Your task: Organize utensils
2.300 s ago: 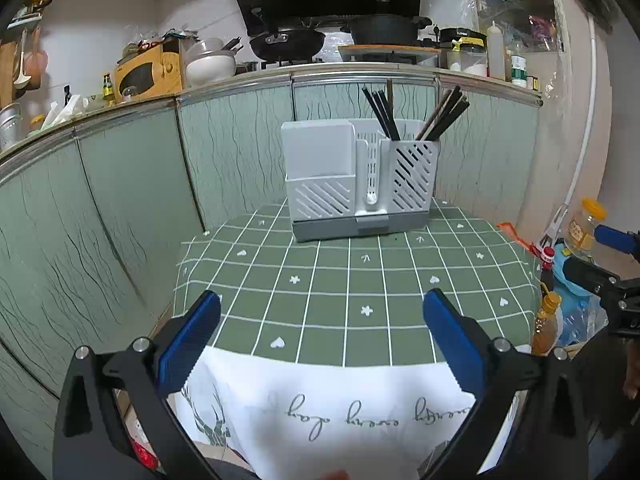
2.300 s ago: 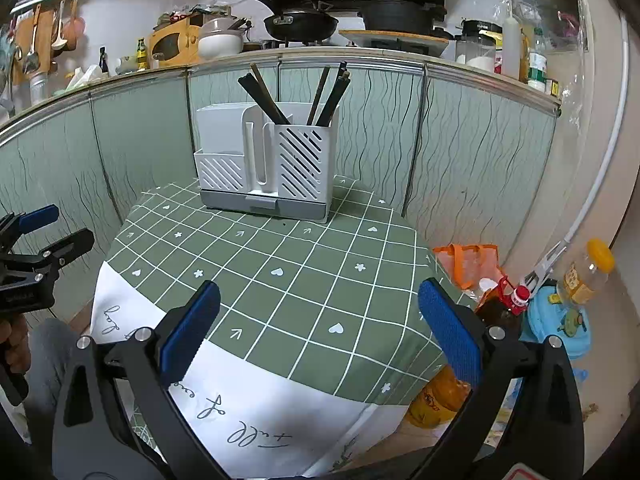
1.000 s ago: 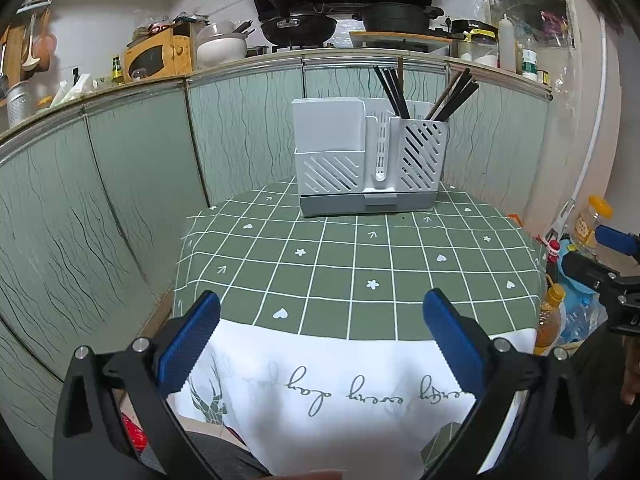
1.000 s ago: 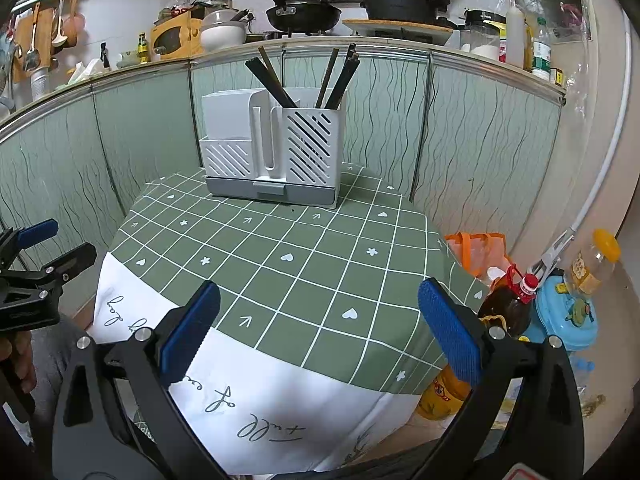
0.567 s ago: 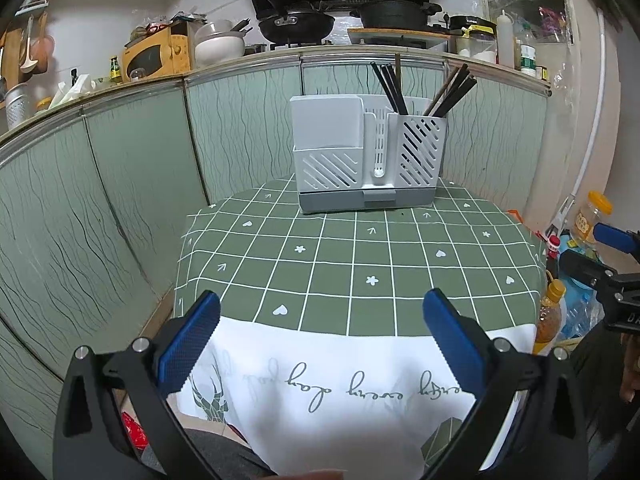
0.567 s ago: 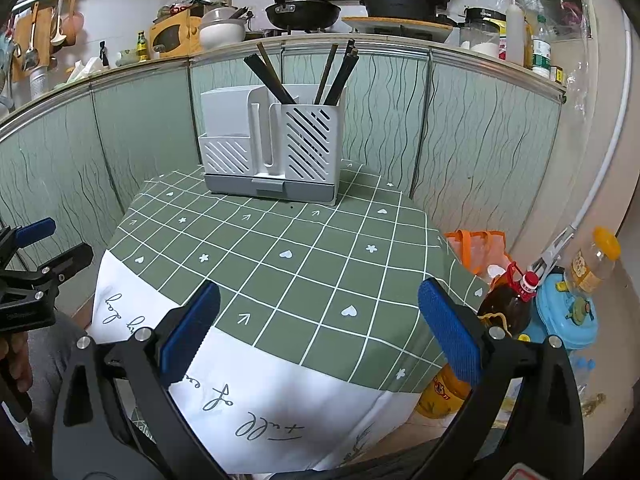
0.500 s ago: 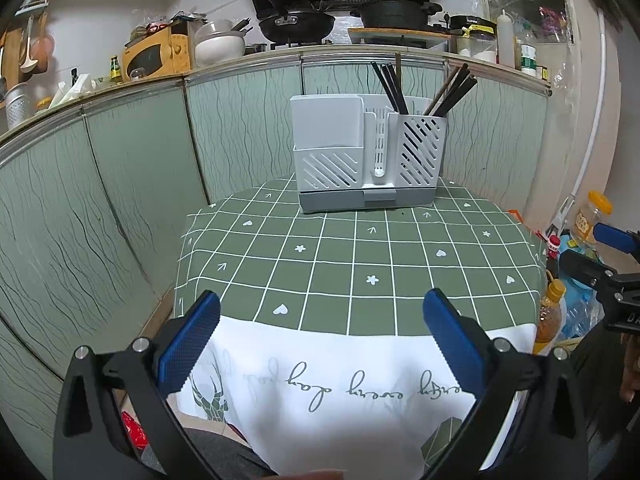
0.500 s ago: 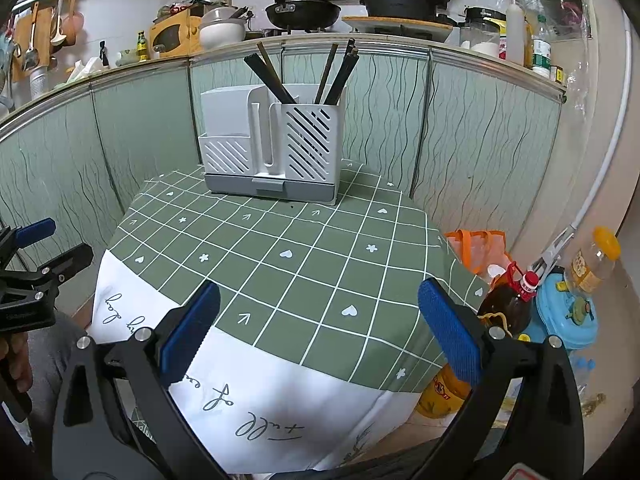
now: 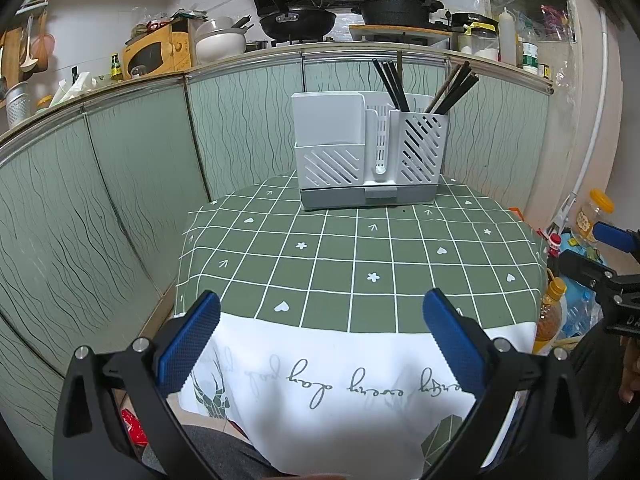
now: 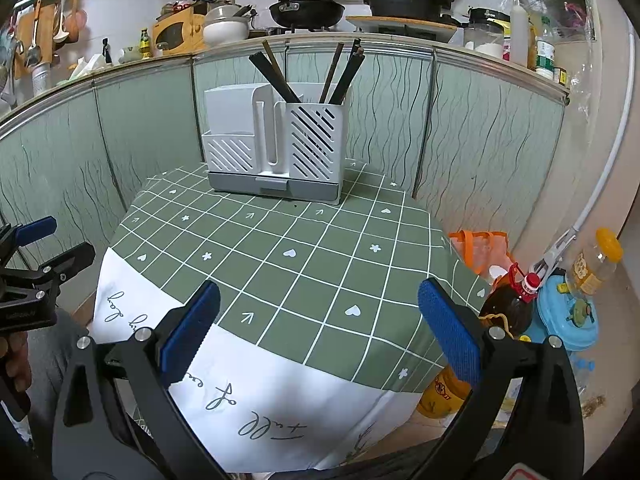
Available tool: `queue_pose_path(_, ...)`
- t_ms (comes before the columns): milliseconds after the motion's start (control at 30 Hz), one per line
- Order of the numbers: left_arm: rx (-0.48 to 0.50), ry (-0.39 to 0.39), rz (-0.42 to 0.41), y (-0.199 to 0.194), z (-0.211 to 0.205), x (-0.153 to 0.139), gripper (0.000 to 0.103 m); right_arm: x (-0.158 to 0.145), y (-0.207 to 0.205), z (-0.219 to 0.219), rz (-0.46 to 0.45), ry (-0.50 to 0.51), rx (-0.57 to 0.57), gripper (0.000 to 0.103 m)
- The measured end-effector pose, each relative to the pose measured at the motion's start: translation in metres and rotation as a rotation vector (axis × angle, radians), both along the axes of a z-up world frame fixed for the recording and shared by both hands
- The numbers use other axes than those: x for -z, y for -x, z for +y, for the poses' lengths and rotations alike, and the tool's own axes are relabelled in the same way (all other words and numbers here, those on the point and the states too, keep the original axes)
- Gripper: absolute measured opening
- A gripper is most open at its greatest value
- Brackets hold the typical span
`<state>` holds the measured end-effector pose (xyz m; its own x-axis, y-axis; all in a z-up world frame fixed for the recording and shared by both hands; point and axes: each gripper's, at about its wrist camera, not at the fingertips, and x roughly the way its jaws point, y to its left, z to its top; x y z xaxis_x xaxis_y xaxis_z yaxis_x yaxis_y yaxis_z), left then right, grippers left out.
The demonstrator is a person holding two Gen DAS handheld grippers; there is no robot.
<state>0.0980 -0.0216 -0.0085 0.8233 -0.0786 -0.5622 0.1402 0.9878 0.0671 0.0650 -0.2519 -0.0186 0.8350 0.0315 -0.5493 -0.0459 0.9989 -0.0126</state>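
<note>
My left claw and right claw hang wide and empty over the tabletop; chopsticks stand in the grey holder at its far edge; the cloth's cursive print is unreadable.

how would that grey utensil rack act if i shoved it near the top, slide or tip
The utensil rack stands tall on a narrower darker base, so a high push probably tips it rather than slides it. It looks like thin slotted plastic, likely light. The chopsticks lean loose in its right compartment and would probably rattle or spill. The tablecloth under it may bunch.
</note>
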Motion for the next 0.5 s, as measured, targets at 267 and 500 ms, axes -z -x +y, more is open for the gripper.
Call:
queue_pose_path(267, -0.009, 0.007, 0.002, 0.0003, 0.002, 0.0002, 0.099, -0.0002, -0.0001, -0.0003, 0.001, 0.0, -0.002, 0.095)
queue_pose_path(500, -0.015, -0.001, -0.002, 0.0003, 0.0016, -0.0005, 0.099, 0.0008, -0.0002, 0.0, 0.004, 0.001, -0.004, 0.095)
